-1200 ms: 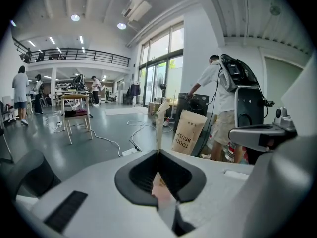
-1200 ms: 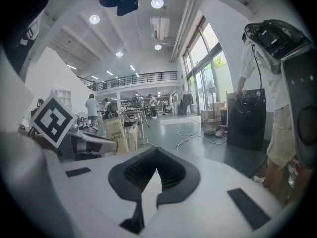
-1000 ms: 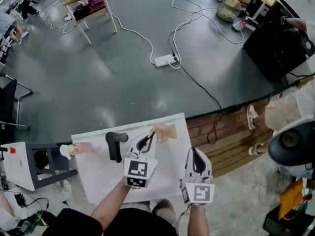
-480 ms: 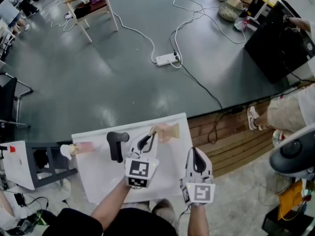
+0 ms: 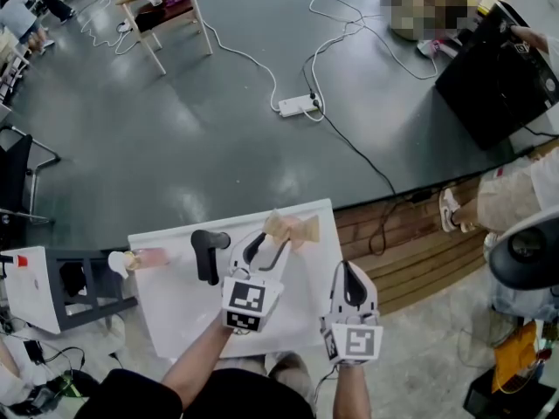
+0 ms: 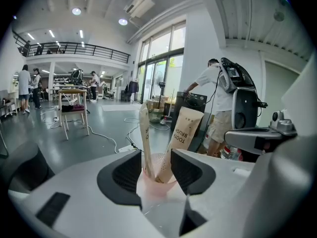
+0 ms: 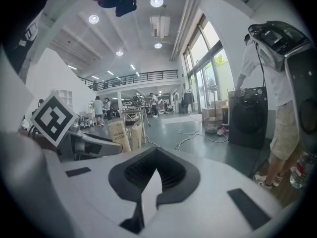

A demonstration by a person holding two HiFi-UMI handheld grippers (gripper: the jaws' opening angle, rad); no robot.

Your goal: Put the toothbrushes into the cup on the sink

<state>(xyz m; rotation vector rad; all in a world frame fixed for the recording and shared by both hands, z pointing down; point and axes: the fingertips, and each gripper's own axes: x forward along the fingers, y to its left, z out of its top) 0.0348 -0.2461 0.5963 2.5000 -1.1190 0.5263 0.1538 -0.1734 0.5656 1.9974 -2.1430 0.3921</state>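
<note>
A pale pink cup (image 6: pixel 157 183) stands on the white sink top (image 5: pixel 183 312) with two brown paper toothbrush packets in it, one thin (image 6: pixel 145 138) and one wide (image 6: pixel 184 130). In the head view the cup (image 5: pixel 295 232) is near the top's far right edge. My left gripper (image 6: pixel 156 163) is open; its jaws have just been opening. The cup and packets show in the gap between the pads, which do not press on them. My right gripper (image 7: pixel 156 175) is shut and empty, hanging off the sink's right side (image 5: pixel 349 288). It sees the packets (image 7: pixel 119 134) past the left gripper's marker cube (image 7: pixel 52 118).
A black faucet (image 5: pixel 207 253) rises left of the left gripper, with a pink bottle (image 5: pixel 144 259) further left. On the floor beyond lie a power strip (image 5: pixel 297 106) and cables. A wooden chair (image 5: pixel 166 7) stands far back, a person's feet (image 5: pixel 450 208) at the right.
The left gripper's jaws have spread apart and let go of the thin packet, which now leans in the cup. Both hands stay where they were.
</note>
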